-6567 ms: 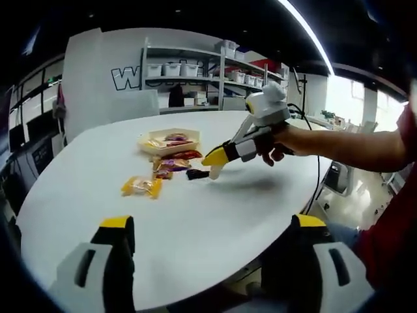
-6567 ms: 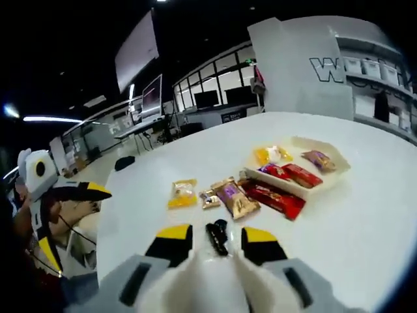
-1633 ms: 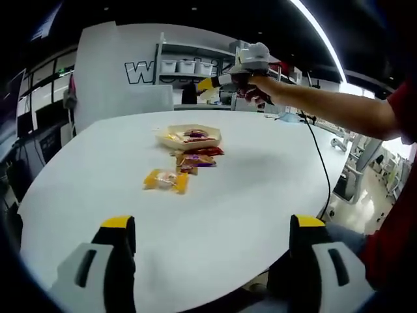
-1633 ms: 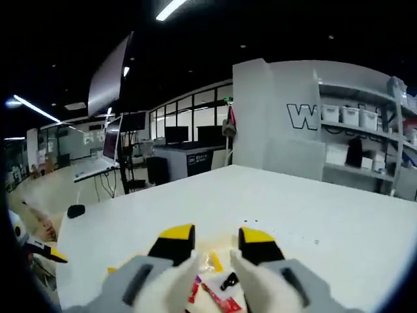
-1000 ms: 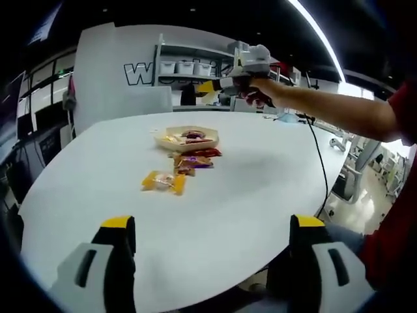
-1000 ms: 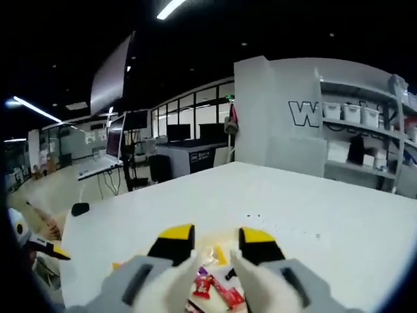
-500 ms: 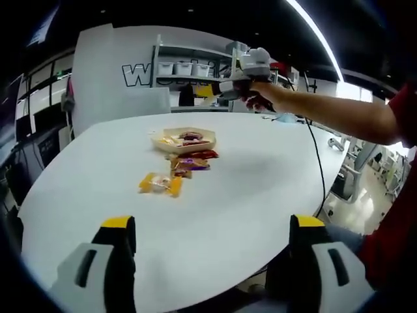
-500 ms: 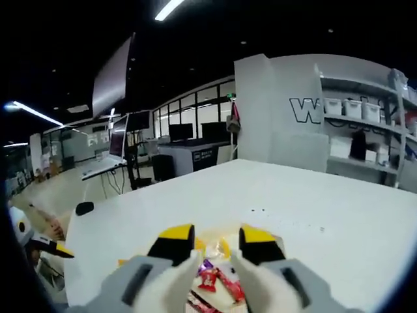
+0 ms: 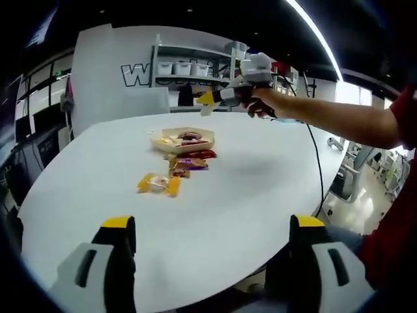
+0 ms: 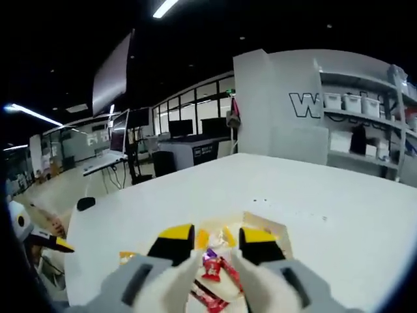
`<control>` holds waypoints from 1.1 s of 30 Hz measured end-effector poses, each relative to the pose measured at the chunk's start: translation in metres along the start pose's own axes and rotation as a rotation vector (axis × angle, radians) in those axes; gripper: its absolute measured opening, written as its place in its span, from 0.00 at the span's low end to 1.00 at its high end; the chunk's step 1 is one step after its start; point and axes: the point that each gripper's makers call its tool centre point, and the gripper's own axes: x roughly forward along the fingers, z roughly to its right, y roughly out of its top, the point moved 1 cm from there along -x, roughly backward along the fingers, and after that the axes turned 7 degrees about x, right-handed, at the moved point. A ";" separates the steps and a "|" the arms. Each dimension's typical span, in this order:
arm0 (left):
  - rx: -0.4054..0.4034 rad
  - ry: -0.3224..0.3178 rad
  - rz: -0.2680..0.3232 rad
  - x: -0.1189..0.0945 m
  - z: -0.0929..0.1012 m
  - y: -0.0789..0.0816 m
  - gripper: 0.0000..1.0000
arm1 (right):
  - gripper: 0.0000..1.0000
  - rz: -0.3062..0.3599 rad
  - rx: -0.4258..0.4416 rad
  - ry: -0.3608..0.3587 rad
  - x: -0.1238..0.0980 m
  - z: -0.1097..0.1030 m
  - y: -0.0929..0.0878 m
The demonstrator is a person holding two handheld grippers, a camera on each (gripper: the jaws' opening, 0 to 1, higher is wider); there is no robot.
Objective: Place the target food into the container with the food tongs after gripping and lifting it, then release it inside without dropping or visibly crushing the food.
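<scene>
Ahead of our left gripper we see a white table (image 9: 215, 195), and beyond its far edge a metal shelving unit (image 9: 189, 78) carrying white bins (image 9: 174, 67). Past our right gripper stands a white wall panel with dark lettering (image 10: 293, 111); farther left, desks with monitors (image 10: 176, 130).

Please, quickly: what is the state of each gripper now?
Left gripper: open, holding nothing.
Right gripper: jaws narrowly apart; whether it grips anything cannot be told.
</scene>
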 end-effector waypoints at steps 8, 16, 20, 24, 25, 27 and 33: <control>0.000 -0.003 -0.002 0.001 0.001 -0.001 0.96 | 0.22 -0.021 0.007 0.010 0.001 -0.008 -0.017; -0.004 -0.001 -0.003 0.000 0.001 -0.002 0.96 | 0.22 -0.039 0.018 0.016 0.001 -0.010 -0.029; -0.003 -0.002 -0.002 0.000 0.001 -0.003 0.96 | 0.22 -0.047 0.015 0.019 0.000 -0.014 -0.036; 0.000 -0.003 -0.003 0.001 0.002 -0.002 0.96 | 0.22 -0.058 0.022 0.025 0.001 -0.016 -0.042; 0.000 -0.004 -0.002 0.001 0.002 -0.001 0.96 | 0.22 -0.059 0.019 0.025 0.001 -0.017 -0.044; -0.002 -0.005 0.001 0.001 0.003 -0.001 0.96 | 0.22 -0.066 0.023 0.030 0.001 -0.018 -0.047; 0.000 -0.007 -0.006 0.001 0.004 -0.003 0.96 | 0.22 -0.073 0.023 0.036 0.000 -0.021 -0.052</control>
